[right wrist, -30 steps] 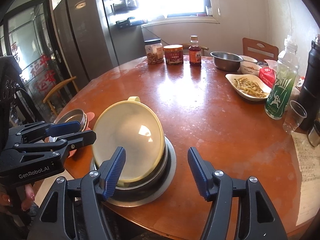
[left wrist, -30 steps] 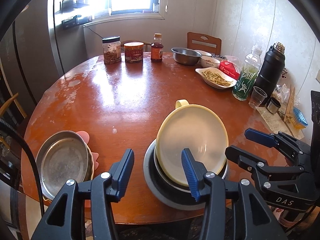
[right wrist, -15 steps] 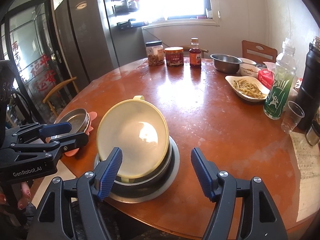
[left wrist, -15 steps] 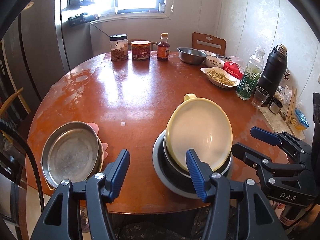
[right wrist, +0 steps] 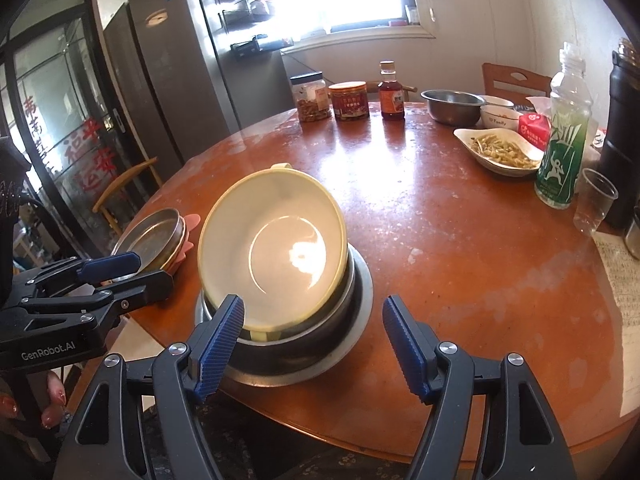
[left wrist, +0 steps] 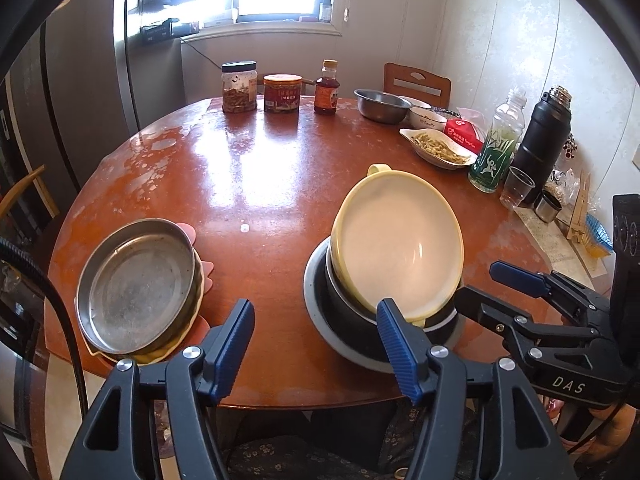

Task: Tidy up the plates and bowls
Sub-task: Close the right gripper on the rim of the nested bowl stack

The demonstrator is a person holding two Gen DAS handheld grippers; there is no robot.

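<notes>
Left gripper: pitched down over the near edge of the round bench, jaws opening, nothing between the pads. Right gripper: same downward pitch, released, jaws apart; its left pad sits in front of the near rim of the yellow bowl, contact not determinable. The yellow bowl rests tilted inside a dark bowl, which stands on a grey plate near the bench edge. Further left, a round metal pan lies on a stack of plates over a pink mat
</notes>
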